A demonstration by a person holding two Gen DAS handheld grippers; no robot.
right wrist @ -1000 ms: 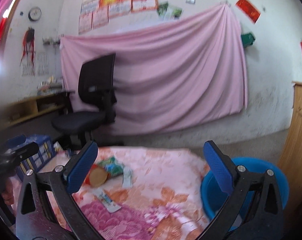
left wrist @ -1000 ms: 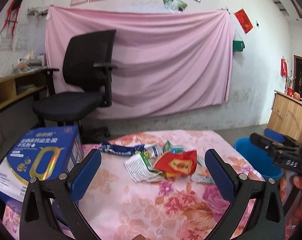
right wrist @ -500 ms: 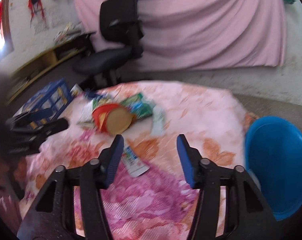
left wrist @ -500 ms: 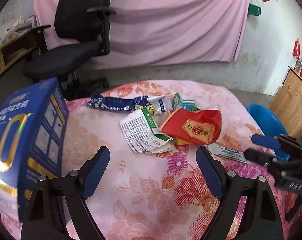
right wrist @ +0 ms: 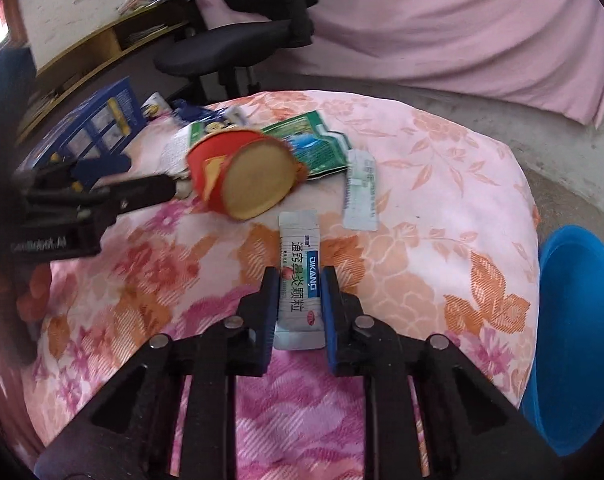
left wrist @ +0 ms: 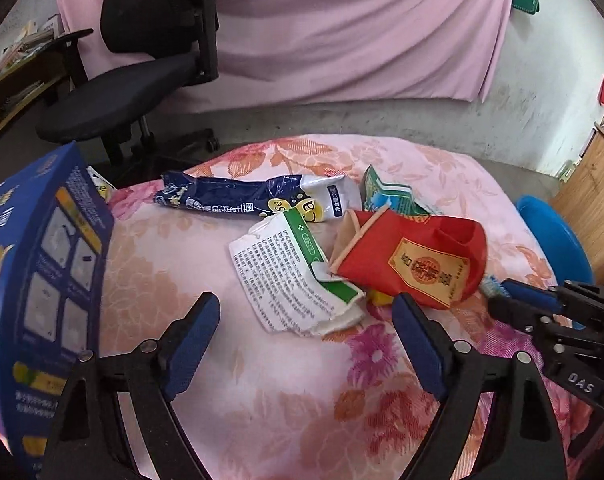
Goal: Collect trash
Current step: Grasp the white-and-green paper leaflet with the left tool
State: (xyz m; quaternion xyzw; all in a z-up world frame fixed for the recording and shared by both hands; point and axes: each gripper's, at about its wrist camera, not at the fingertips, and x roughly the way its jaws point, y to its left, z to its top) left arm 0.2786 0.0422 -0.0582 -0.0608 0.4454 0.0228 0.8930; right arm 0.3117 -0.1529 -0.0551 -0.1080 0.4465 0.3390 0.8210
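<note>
1. Claw work first: my right claw (right wrist: 301, 309) has its pads narrowed onto a white sachet (right wrist: 300, 276), one pad on each long edge, and seems to pinch it; the sachet lies flat on the floral cloth (right wrist: 442, 200) of the worktop.
2. My left claw (left wrist: 306, 336) is spread wide and holds nothing, low over the cloth just short of the trash pile.
3. Just ahead of the left claw lies a torn printed wrapper (left wrist: 290, 272), and touching it on the right a crushed red cup (left wrist: 414, 260) on its side.
4. Behind those lie a blue-and-white bag (left wrist: 254, 200) and a green packet (left wrist: 386, 196).
5. In the right view, a pale sachet (right wrist: 360, 196) lies beside the green packet.
6. A blue box (left wrist: 42, 280) stands at the left edge.
7. A blue basin (right wrist: 574, 336) sits off the right edge, lower than the worktop.
8. A black chair (left wrist: 142, 60) stands behind, before a pink drape (left wrist: 362, 32).
</note>
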